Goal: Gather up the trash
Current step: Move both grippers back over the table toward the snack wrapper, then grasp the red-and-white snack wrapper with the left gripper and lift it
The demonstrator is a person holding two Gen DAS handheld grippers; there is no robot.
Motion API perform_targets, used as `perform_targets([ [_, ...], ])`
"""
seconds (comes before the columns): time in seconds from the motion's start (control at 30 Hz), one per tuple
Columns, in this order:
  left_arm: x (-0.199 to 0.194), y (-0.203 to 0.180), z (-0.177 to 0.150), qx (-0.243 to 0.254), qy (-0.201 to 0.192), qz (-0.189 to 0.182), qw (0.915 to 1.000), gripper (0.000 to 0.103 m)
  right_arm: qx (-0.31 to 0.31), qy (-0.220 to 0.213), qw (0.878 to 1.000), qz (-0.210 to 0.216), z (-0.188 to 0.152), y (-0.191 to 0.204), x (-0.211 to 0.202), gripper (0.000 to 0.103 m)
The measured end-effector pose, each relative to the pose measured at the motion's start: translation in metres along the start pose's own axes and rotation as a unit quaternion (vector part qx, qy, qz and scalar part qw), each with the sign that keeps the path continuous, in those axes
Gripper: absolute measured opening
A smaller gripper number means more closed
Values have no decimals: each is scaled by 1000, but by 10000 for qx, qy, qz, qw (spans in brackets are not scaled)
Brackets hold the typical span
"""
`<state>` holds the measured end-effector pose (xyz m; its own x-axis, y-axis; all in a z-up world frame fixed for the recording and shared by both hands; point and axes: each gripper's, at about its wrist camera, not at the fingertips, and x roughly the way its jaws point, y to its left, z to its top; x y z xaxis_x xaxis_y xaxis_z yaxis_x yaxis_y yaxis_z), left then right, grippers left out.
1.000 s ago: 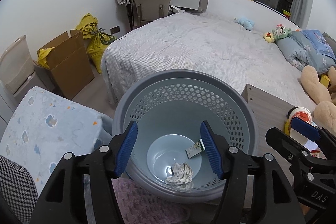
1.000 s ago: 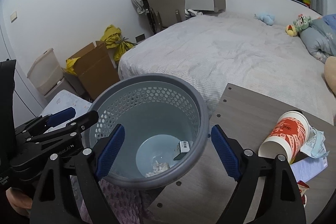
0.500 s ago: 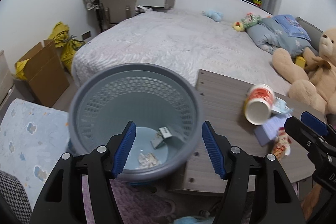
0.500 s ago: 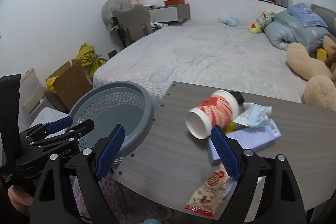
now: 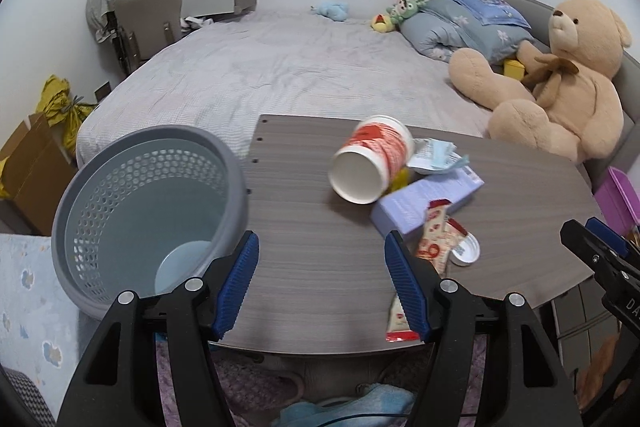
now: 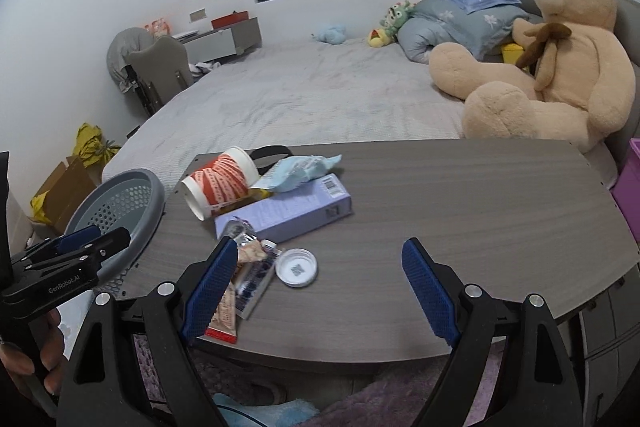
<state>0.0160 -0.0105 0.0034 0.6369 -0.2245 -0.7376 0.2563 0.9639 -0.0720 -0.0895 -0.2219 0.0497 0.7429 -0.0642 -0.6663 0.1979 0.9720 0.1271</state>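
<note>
Trash lies on the wooden table (image 5: pixel 312 235) (image 6: pixel 460 195): a tipped red-and-white paper cup (image 5: pixel 370 163) (image 6: pixel 218 181), a lilac box (image 5: pixel 428 199) (image 6: pixel 288 213), a crumpled pale blue wrapper (image 5: pixel 438 155) (image 6: pixel 302 167), a red snack wrapper (image 5: pixel 430 243) (image 6: pixel 230 303) and a white lid (image 5: pixel 464 249) (image 6: pixel 297 267). The grey perforated bin (image 5: pixel 148 211) (image 6: pixel 116 203) stands at the table's left end. My left gripper (image 5: pixel 322 279) is open and empty over the table's front edge. My right gripper (image 6: pixel 316 287) is open and empty, near the lid and snack wrapper.
A grey bed (image 5: pixel 304 67) lies behind the table with a large teddy bear (image 5: pixel 560 79) (image 6: pixel 552 59), pillows and small toys. Cardboard boxes (image 5: pixel 28 167) and a chair (image 5: pixel 148 15) stand at the left wall. A purple bin (image 5: pixel 620 195) is at the right.
Both grippers swung right, away from over the bin to over the table. The bin shifted to the left of both views and the table trash came into the centre.
</note>
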Motion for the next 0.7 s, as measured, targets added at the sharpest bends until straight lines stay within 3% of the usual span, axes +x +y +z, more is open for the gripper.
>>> perform_targets([
  [0.37,21,-53,-20,375,552,-431,9968,64,303,8,9995,-6,-25,-37,-7,83],
  [0.7,52,-60,-22,363,799,-286,9957,64,506,122,9986,68,-34,-52,5,83],
])
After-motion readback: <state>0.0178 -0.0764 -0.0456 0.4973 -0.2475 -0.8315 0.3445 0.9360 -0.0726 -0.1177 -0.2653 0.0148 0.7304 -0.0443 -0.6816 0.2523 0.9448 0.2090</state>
